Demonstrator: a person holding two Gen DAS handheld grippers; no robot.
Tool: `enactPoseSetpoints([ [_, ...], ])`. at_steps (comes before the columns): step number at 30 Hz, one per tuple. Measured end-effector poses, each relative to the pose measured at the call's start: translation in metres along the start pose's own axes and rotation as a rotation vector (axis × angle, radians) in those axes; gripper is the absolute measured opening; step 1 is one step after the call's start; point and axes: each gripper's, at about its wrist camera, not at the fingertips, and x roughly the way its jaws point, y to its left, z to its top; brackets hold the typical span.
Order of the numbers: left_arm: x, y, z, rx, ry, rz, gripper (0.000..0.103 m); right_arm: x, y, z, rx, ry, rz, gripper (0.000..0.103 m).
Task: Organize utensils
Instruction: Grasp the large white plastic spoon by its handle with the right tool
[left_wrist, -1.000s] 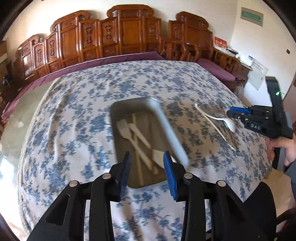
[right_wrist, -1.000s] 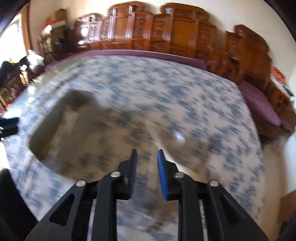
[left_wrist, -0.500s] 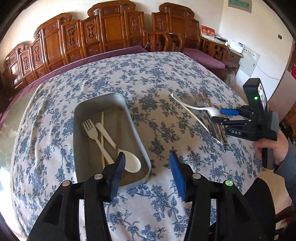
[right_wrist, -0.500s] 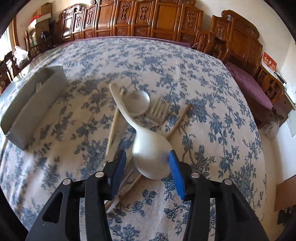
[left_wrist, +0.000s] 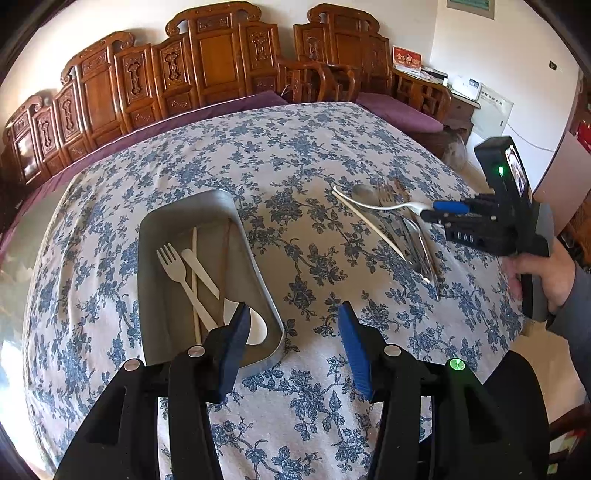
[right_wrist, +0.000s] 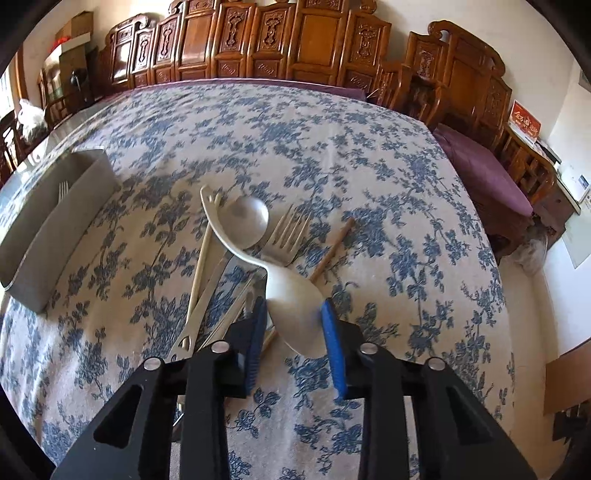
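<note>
A grey tray (left_wrist: 258, 266) on the flowered cloth holds a white fork (left_wrist: 173, 266), a white knife (left_wrist: 201, 271), a pale chopstick and a white spoon (left_wrist: 256, 326). My left gripper (left_wrist: 292, 306) hovers open over the tray's near right corner with nothing between its fingers. To the right lies a pile of utensils: a metal spoon (right_wrist: 247, 218), a metal fork (right_wrist: 288, 236), a brown chopstick (right_wrist: 332, 247) and a pale one (right_wrist: 201, 266). My right gripper (right_wrist: 292, 302) is closing its jaws, and the pads press the bowl of a second white spoon (right_wrist: 288, 291), whose handle slants up over the pile.
The tray (right_wrist: 55, 229) stands left of the pile with bare cloth between them. Carved wooden chairs (left_wrist: 221, 66) line the far side of the table. A hand (left_wrist: 543, 273) holds the right gripper (left_wrist: 428, 213) at the table's right edge.
My left gripper swung right off the tray's middle and opened wider. My right gripper came down onto the pile, and its jaws narrowed onto the white spoon's bowl.
</note>
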Motion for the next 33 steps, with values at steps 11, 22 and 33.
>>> enactPoseSetpoints([
  [11,0.003,-0.012,0.002,0.017,0.008,-0.01,0.047,0.002,-0.014,0.017,-0.009,-0.004,-0.032,0.017],
  [22,0.014,-0.034,0.007,0.041,0.021,-0.022,0.047,-0.007,-0.035,-0.006,0.043,0.031,0.016,0.004],
  [33,0.065,-0.071,0.028,0.035,0.079,-0.074,0.047,-0.047,-0.062,-0.064,0.179,-0.015,0.075,0.004],
])
